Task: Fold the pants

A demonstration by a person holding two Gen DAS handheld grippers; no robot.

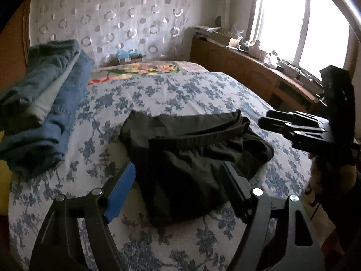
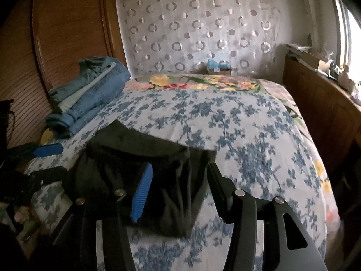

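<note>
Folded black pants (image 1: 191, 140) (image 2: 135, 153) lie in a rumpled bundle on the blue-flowered bedcover (image 1: 180, 90) (image 2: 237, 117). My left gripper (image 1: 178, 166) stands open and wide around the near end of the pants. Its blue pad (image 1: 123, 187) sits just beside the cloth, and its black finger rests over the other edge. My right gripper (image 2: 180, 167) is open too, with bunched black cloth lying between its fingers and neither pad pressing on it. In the left wrist view, the right gripper (image 1: 282, 124) comes in from the right. In the right wrist view, the left gripper (image 2: 54, 161) shows at the left.
A stack of folded jeans and other clothes (image 1: 45, 103) (image 2: 90, 94) lies at the bed's left side. A low wooden cabinet (image 1: 248, 72) with clutter runs under the window on the right. A wooden wardrobe (image 2: 67, 33) stands on the left. A small box (image 1: 129, 57) sits at the bed's head.
</note>
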